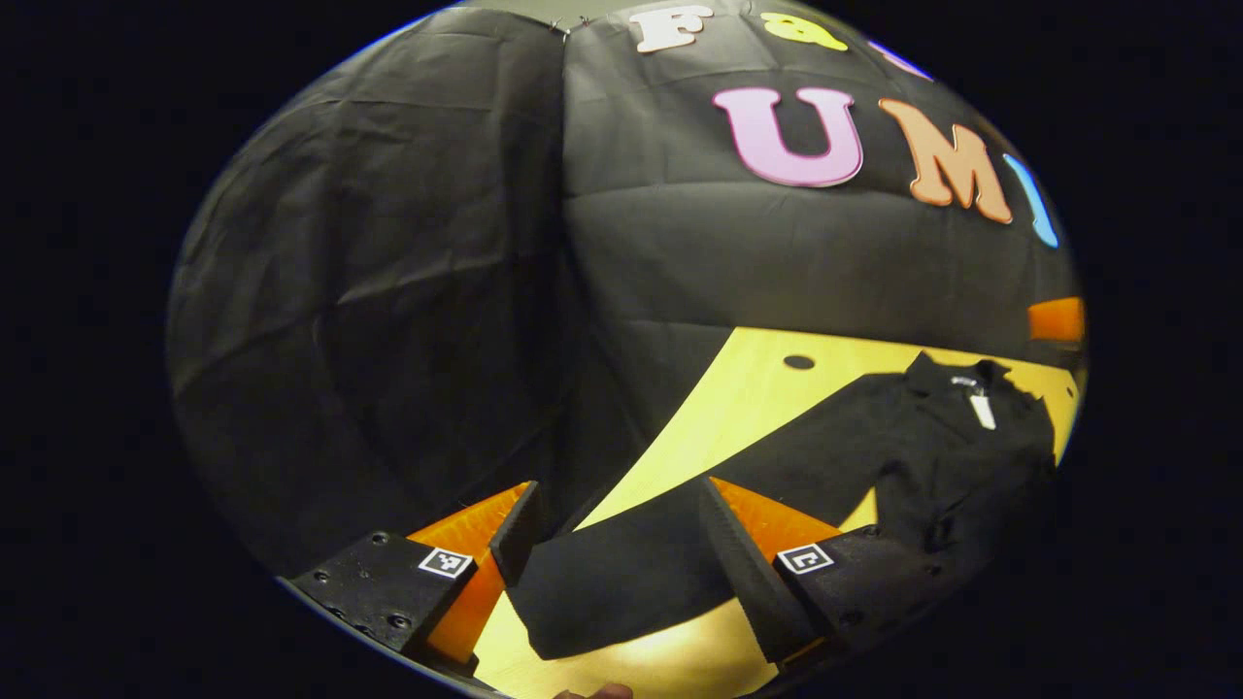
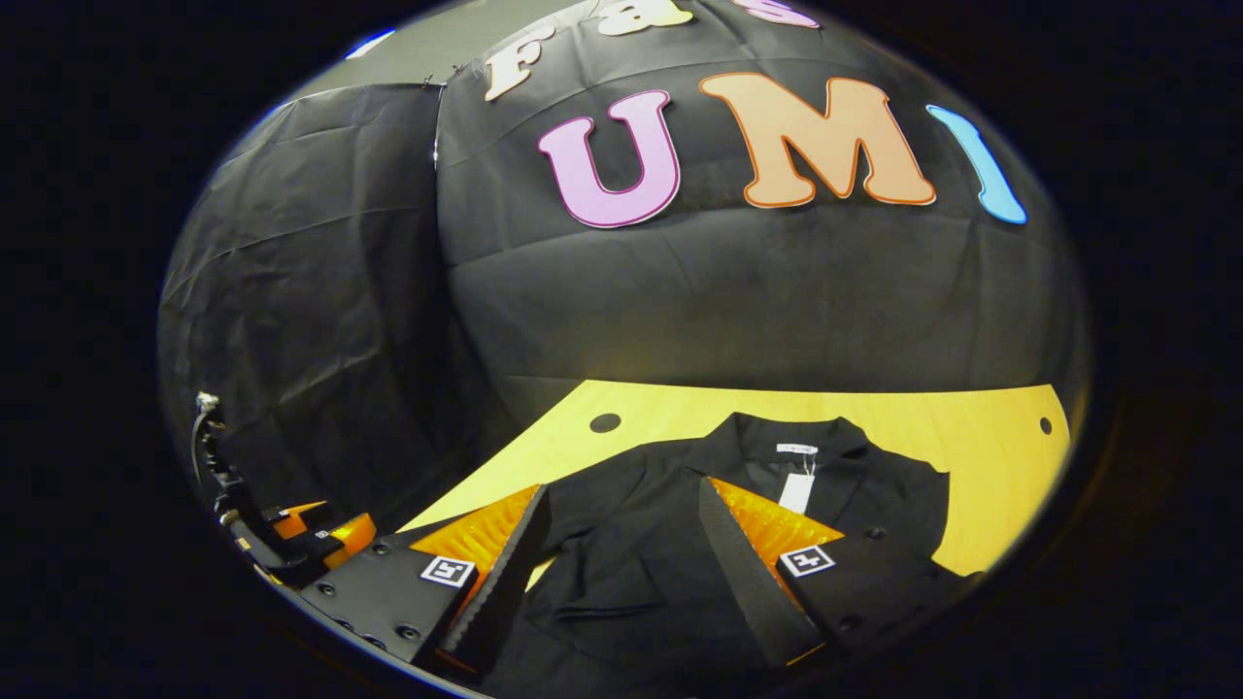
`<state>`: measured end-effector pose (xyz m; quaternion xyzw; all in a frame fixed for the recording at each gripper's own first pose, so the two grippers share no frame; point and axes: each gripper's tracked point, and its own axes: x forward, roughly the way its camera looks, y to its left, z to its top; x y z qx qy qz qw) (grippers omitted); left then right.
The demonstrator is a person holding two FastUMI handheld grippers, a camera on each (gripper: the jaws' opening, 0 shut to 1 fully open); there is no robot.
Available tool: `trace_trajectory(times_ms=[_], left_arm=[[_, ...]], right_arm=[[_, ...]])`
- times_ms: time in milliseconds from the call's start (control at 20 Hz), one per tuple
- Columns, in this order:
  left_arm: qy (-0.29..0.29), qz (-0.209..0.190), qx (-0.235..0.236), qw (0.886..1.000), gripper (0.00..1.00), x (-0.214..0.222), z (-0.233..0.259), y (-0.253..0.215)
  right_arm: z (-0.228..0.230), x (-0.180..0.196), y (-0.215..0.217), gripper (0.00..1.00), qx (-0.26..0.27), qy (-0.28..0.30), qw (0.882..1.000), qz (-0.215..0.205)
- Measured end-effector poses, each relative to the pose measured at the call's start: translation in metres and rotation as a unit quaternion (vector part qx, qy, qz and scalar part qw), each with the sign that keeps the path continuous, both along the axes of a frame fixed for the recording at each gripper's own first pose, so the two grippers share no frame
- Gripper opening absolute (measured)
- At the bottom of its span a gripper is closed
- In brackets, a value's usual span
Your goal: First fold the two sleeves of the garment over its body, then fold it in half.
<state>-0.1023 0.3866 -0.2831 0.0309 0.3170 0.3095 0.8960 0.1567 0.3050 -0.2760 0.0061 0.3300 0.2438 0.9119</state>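
Garment (image 1: 932, 437) first: it is black and lies spread flat on your yellow worktop (image 1: 748, 388), collar toward the booth wall, a white tag (image 1: 983, 410) at the neck.

In the left gripper view, your left gripper (image 1: 621, 553) hangs over the worktop's near left corner with its jaws released, wide apart and holding nothing. One long sleeve (image 1: 621, 573) runs from the garment's body out toward that corner, and its cuff end lies on the wood between the two fingers, touching neither that you can tell. A round hole (image 1: 798, 362) sits in the worktop near the wall.

In the right gripper view, the left gripper shows far off at the left edge. Your right gripper (image 2: 621, 553) hovers over the garment's (image 2: 641, 582) body, below the collar and its tag (image 2: 798, 490). Its jaws are also released, spread wide, with black cloth showing between the fingers and nothing gripped. Bare worktop (image 2: 981, 456) lies to the right of the garment.
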Motion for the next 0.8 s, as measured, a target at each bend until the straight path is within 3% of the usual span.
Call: trace_trajectory(times_ms=[350, 400, 550, 650, 750, 800], left_arm=[[0.046, 0.047, -0.043, 0.997, 0.98, -0.024, -0.052, 0.018], [0.050, 0.052, -0.051, 0.996, 0.98, -0.028, -0.058, 0.019], [0.068, 0.071, -0.091, 0.991, 0.98, -0.044, -0.077, 0.015], [0.045, 0.072, -0.100, 0.991, 0.99, -0.036, -0.072, 0.015], [0.039, 0.062, -0.107, 0.992, 0.96, -0.030, -0.070, 0.011], [0.045, 0.050, -0.113, 0.991, 0.77, -0.024, -0.071, 0.006]], right_arm=[[-0.001, -0.003, -0.007, 0.98, -0.018, 0.007, 1.000, -0.011], [-0.001, -0.003, -0.008, 0.94, -0.020, 0.008, 1.000, -0.011], [0.000, -0.004, -0.010, 0.98, -0.021, 0.010, 1.000, -0.011], [0.001, -0.004, -0.012, 0.98, -0.026, 0.009, 1.000, -0.015], [0.004, -0.008, -0.017, 0.98, -0.032, 0.009, 0.999, -0.016], [0.007, -0.011, -0.022, 0.98, -0.034, 0.007, 0.999, -0.016]])
